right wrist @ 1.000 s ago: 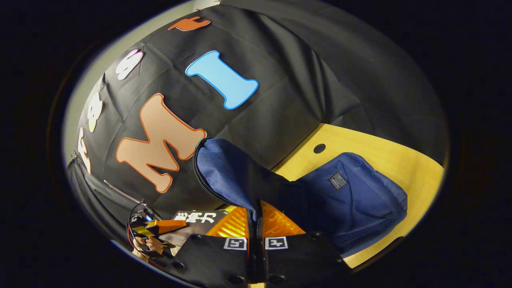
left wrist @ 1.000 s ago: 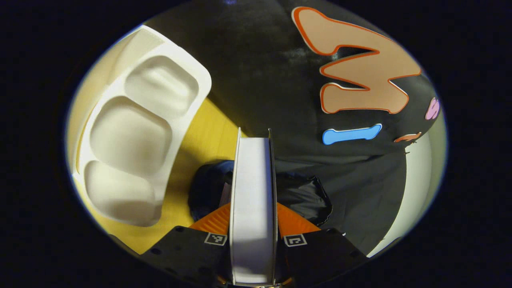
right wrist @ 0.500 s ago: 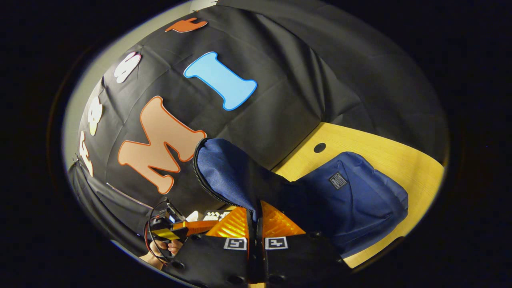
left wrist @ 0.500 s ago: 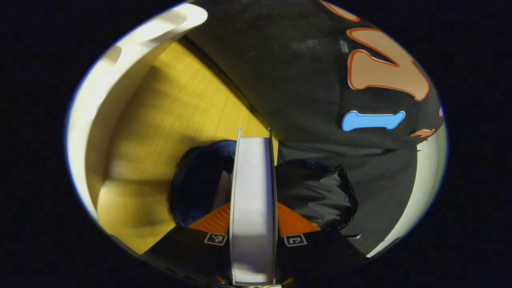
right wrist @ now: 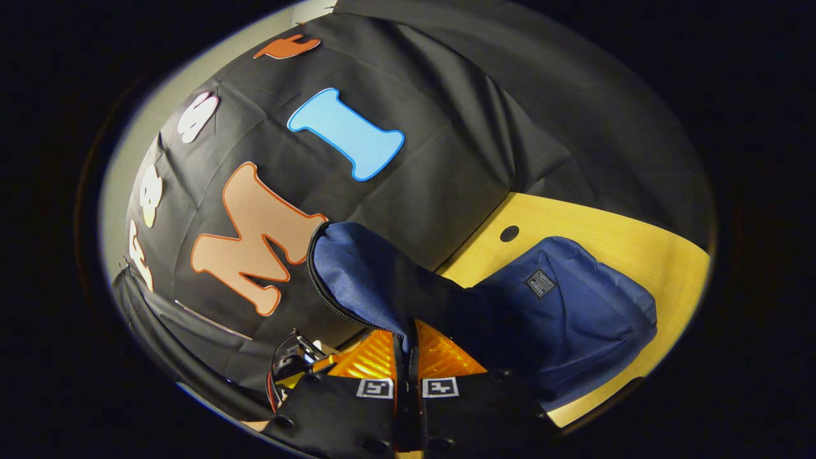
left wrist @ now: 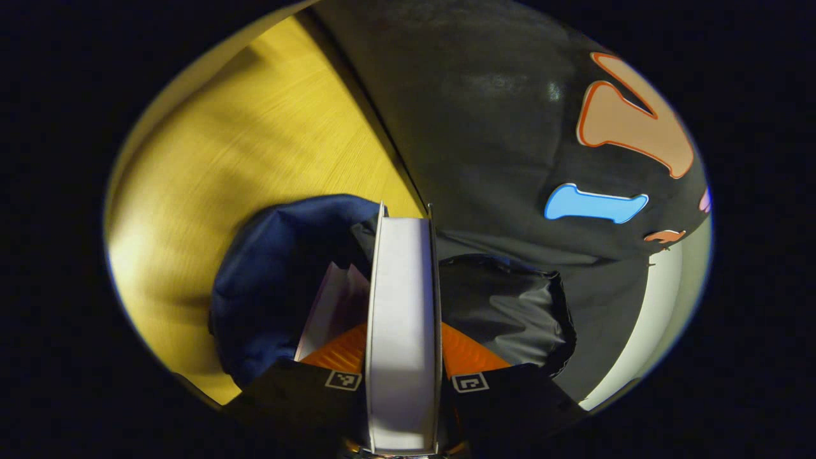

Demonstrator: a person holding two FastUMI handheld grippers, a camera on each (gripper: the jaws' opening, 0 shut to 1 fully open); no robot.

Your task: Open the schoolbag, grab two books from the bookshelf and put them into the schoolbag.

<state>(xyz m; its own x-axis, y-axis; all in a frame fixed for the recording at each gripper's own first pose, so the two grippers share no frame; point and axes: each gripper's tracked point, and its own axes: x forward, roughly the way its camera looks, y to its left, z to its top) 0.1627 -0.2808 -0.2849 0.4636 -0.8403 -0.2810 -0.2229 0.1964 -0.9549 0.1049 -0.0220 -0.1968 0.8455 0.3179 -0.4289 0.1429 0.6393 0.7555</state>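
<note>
Yellow table carries blue schoolbag. Right gripper clamps bag's flap, apparently lifting it to keep mouth open. Left gripper pinches book edge-on, directly above opening; another book sits inside, just left.

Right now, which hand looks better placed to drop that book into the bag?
Left. The left gripper is shut on the book, poised over the schoolbag's open mouth. The right gripper is busy: its jaws pinch the flap, holding the bag open.
</note>
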